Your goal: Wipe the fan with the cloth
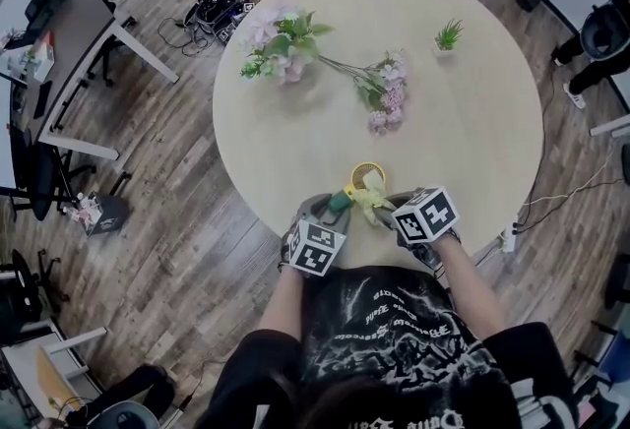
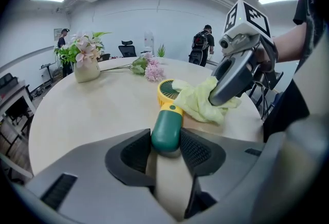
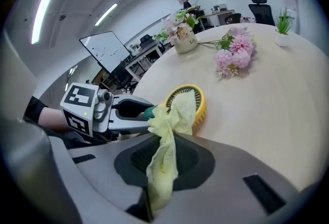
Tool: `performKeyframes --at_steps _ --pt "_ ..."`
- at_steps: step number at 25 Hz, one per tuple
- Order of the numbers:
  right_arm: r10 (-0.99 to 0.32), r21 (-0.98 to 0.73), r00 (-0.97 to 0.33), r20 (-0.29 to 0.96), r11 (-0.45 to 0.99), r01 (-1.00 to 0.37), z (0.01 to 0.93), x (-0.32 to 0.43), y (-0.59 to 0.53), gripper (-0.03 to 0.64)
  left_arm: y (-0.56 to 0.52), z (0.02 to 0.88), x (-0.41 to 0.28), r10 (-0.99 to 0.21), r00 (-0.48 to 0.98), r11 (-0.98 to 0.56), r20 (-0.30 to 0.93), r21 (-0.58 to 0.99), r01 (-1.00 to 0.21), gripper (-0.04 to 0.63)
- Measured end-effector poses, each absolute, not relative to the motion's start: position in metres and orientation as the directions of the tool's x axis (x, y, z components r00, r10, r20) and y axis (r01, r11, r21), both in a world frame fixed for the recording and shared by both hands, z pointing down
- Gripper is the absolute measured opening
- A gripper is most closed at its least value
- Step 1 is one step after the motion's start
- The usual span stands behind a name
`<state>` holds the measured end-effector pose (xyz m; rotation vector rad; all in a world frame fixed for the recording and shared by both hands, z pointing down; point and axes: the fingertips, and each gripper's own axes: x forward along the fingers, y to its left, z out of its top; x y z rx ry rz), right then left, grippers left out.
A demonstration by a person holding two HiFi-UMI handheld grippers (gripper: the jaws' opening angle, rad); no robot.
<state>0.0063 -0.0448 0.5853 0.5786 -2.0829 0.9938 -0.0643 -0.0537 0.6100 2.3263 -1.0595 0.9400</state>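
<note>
A small hand fan lies at the near edge of the round table, its yellow head pointing away from me. My left gripper is shut on its green handle, both pads pressing the sides. A pale yellow-green cloth hangs from my right gripper, which is shut on it. The cloth's free end is draped over the grille of the fan head. In the left gripper view, the right gripper leans in from the right over the cloth.
A vase of pink flowers stands at the far left of the table, with a loose flower stem lying mid-table and a small potted plant at the far right. Desks, chairs and cables ring the table. A person stands far behind.
</note>
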Motion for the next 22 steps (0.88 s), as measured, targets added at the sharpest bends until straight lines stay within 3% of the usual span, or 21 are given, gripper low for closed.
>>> performKeyframes --at_steps 8,17,22 --pt "-0.247 -0.399 -0.582 0.774 0.523 -0.753 0.564 0.027 -0.086 0.052 -0.053 0.609 -0.065 -0.495 0.479 -0.632 0.725 0.079 -0.771 0.190" --pt "-0.338 -0.182 -0.447 0.828 0.592 -0.785 0.560 0.027 -0.129 0.052 -0.051 0.609 -0.065 -0.470 0.505 -0.669 0.724 0.081 -0.739 0.186" --pt "-0.379 -0.153 -0.451 0.808 0.604 -0.782 0.550 0.016 -0.155 0.052 -0.051 0.609 -0.065 -0.448 0.519 -0.696 0.728 0.080 -0.714 0.186"
